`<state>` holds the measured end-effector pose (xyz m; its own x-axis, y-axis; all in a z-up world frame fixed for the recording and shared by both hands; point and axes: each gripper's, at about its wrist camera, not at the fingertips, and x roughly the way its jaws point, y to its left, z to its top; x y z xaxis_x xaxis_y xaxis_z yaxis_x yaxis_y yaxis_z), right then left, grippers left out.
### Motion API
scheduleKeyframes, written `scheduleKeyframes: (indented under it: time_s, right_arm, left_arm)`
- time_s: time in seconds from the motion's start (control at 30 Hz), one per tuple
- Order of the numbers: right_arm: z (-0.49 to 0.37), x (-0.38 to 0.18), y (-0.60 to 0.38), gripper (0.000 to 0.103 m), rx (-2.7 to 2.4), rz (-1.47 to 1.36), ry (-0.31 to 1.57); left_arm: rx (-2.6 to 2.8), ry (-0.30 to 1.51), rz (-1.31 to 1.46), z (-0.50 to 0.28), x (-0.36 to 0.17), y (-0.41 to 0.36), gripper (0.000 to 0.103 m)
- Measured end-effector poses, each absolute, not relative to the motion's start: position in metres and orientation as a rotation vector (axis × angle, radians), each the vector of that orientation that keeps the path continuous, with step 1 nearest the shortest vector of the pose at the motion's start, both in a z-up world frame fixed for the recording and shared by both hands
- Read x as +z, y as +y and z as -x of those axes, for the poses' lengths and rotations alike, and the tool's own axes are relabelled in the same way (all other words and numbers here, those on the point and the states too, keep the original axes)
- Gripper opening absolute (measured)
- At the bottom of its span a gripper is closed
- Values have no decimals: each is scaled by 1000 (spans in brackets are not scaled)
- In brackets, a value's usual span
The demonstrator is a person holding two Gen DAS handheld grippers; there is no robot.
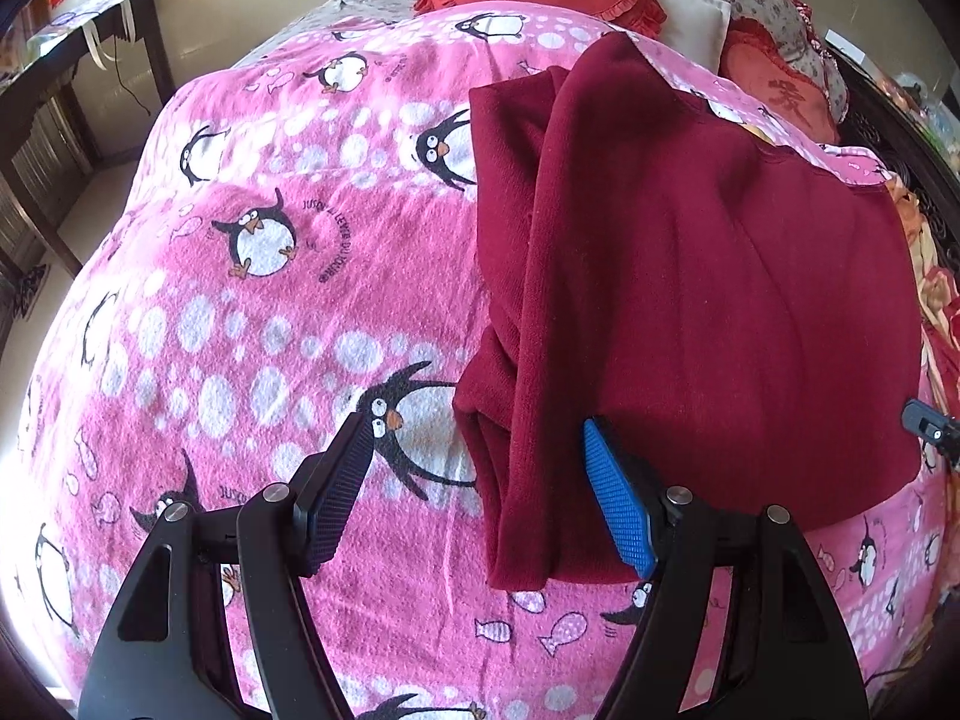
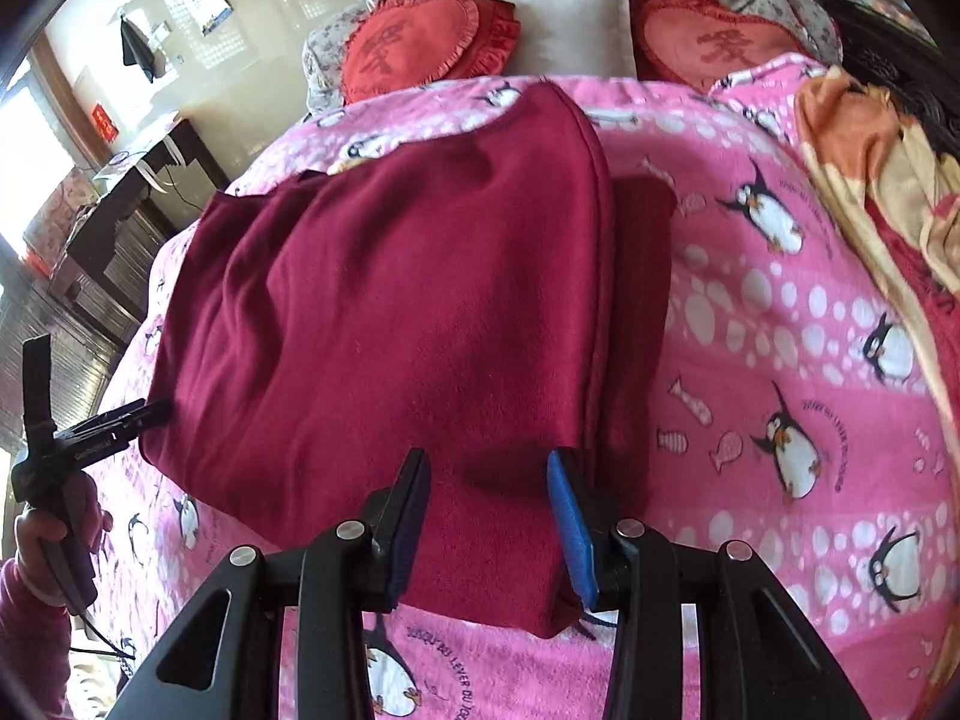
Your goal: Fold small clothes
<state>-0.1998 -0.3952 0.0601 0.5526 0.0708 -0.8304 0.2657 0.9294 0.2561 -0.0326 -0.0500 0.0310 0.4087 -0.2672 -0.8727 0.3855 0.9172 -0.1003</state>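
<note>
Dark red garment [image 1: 690, 276] lying partly folded on pink penguin blanket [image 1: 270, 312]. Left gripper [image 1: 480, 492] jaws wide apart, straddling garment's near-left corner, nothing clamped. Right gripper [image 2: 489, 531] jaws part-way apart over near-right hem; pad contact unclear.

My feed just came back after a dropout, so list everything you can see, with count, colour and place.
garment: one, dark red, partly folded, on the blanket
blanket: one, pink with penguins, covering the bed
heart cushions: two, red, at the bed's head
pillow: one, cream, between the cushions
cloth: one, orange and cream, right edge
desk: one, dark, left wall
left gripper: jaws open, over garment's left edge
right gripper: jaws apart, over garment's near edge
hand: one, holding left gripper
</note>
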Motion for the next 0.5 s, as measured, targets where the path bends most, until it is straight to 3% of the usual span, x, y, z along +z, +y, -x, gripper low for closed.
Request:
scheduleKeyframes:
  time_s: [0.5]
  right_arm:
    - [172,68,-358,39,-46,-331,1020]
  left_arm:
    - [-413,1097,-95,46,30,-45,72]
